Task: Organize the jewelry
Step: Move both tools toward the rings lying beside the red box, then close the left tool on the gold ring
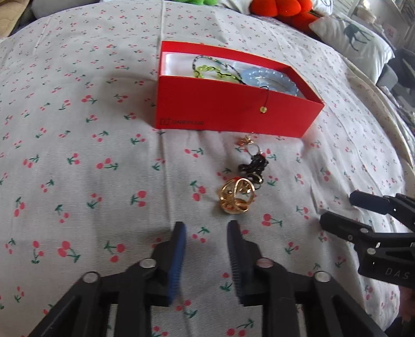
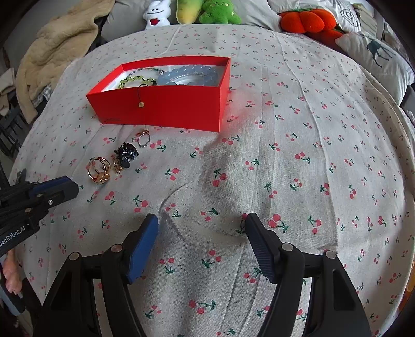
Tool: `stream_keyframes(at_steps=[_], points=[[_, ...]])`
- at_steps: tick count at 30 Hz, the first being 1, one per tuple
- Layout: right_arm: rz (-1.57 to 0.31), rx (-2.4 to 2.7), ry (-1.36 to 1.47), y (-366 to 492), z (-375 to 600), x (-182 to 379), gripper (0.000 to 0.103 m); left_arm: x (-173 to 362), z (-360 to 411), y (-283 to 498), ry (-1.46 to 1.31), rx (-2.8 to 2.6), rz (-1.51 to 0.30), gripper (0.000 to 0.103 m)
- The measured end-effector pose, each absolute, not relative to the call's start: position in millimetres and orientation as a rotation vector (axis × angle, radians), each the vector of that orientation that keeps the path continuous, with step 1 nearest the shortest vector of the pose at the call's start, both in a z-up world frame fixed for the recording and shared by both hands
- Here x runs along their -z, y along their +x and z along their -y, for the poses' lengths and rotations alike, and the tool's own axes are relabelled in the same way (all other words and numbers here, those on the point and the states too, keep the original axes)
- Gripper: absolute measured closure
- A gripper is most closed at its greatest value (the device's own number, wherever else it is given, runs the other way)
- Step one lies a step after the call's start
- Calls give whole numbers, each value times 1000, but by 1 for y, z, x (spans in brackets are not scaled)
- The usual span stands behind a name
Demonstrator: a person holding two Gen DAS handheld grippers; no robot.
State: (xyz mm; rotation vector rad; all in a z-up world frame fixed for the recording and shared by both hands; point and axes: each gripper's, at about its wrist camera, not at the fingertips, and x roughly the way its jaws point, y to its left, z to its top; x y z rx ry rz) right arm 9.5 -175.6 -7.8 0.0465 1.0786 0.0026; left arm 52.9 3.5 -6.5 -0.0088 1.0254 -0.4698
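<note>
A red box (image 1: 233,114) (image 2: 168,106) stands open on the cherry-print sheet. It holds a pale blue bead bracelet (image 1: 269,77) (image 2: 189,75) and a green bead string (image 1: 207,70) (image 2: 132,79). A thin cord with a small bead (image 1: 263,109) hangs over its front wall. In front of the box lie a small ring with a bow (image 1: 249,145) (image 2: 144,138), a black piece (image 1: 254,164) (image 2: 126,153) and gold rings (image 1: 237,198) (image 2: 98,171). My left gripper (image 1: 207,228) is open just short of the gold rings, holding nothing. My right gripper (image 2: 202,220) (image 1: 339,207) is open over bare sheet, to the right.
Plush toys (image 2: 218,11) and an orange plush (image 2: 308,22) line the far edge of the bed. A deer-print pillow (image 2: 376,57) lies at the far right, a beige blanket (image 2: 59,51) at the far left. The sheet (image 2: 285,155) slopes off to the right.
</note>
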Motion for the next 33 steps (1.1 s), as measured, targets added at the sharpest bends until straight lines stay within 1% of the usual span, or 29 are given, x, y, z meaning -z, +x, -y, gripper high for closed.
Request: stream_keyframes(at_steps=[1,8,9,10,16,24,29,30,31,32,33], points=[[-1079,-5,50,9,176,7,30,7,1,55,-8,471,-1024,62],[-1082,-18,65,8,179,5,30,11,29,63,35,450,-1032,62],[-1082,-19,66,7,179,4,30,12,31,63,48,438,-1031,67],[-1082,-21,67,8,179,4,30,12,32,62,59,429,-1026,84],[-1079,-48,88,12,174,-1,31,10,21,55,69,402,-1004,83],[-1001,-68,201,31,165,-14,31,9,-5,51,18,383,-996,83],[-974,-120,282,48,157,-14,38,10,-13,50,4,391,-995,83],[-973,-128,292,52,154,-13,42,11,-13,50,4,392,-995,83],[-973,-136,295,56,151,-12,47,12,-14,50,5,394,-995,83],[-974,-141,294,60,148,-10,50,12,-14,49,7,396,-996,83],[-978,-145,291,65,144,-8,56,13,-13,50,9,397,-996,83]])
